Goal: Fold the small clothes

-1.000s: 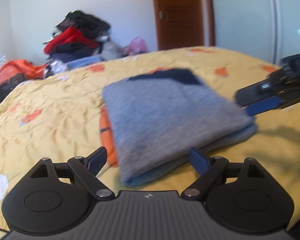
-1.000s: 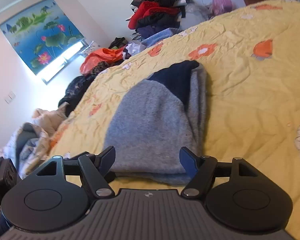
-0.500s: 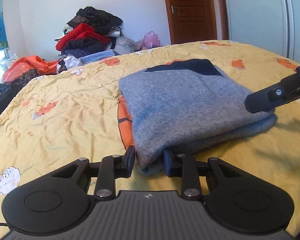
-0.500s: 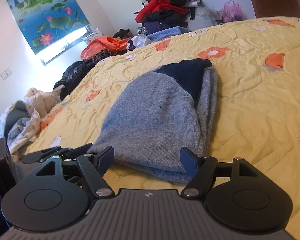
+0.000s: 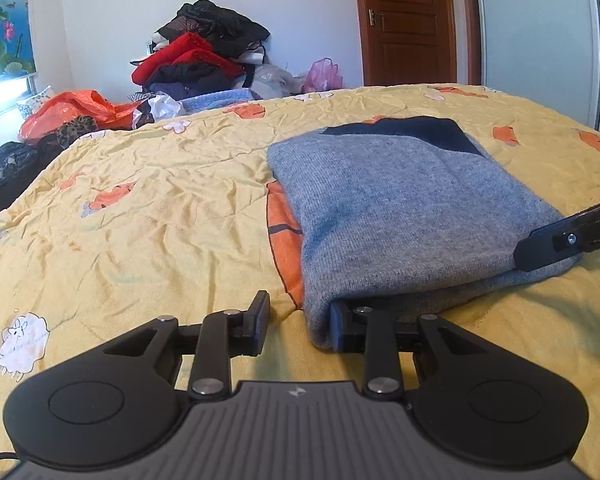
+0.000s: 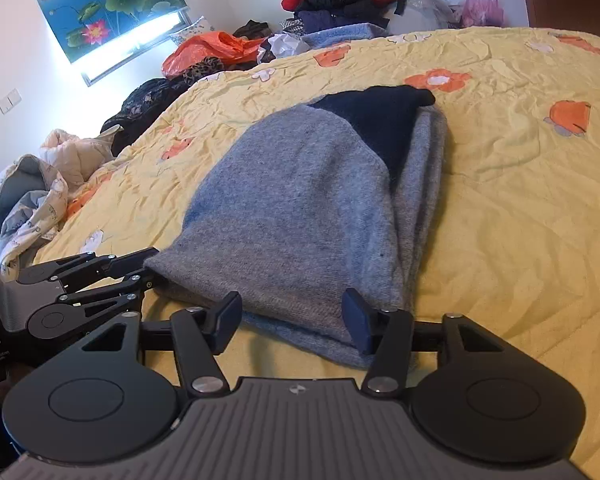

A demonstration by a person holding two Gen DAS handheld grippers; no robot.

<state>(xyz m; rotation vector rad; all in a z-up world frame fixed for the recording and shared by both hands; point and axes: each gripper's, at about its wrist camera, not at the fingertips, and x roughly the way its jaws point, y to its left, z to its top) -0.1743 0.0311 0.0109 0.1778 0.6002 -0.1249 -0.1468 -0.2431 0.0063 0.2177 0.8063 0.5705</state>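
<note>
A folded grey knit garment (image 5: pixel 400 208) with a dark navy patch lies on the yellow bedspread (image 5: pixel 140 216); it also shows in the right wrist view (image 6: pixel 300 216). My left gripper (image 5: pixel 300 326) is open at the garment's near left corner, its right finger tucked under the fold's edge. My right gripper (image 6: pixel 292 318) is open, its fingers on either side of the garment's near edge. The left gripper shows in the right wrist view (image 6: pixel 100 280) at the garment's left corner. The right gripper's finger shows at the right edge of the left wrist view (image 5: pixel 560 240).
A heap of red, black and blue clothes (image 5: pixel 204 60) is piled at the far end of the bed. An orange plastic bag (image 5: pixel 72 114) and dark clothes lie at the far left. A crumpled pale quilt (image 6: pixel 32 196) sits off the bed's left side. A wooden door (image 5: pixel 404 20) stands behind.
My left gripper closed on the garment's corner half a second ago and now has opened again, shifted left. My right gripper has stayed open and moved closer to the garment's edge.
</note>
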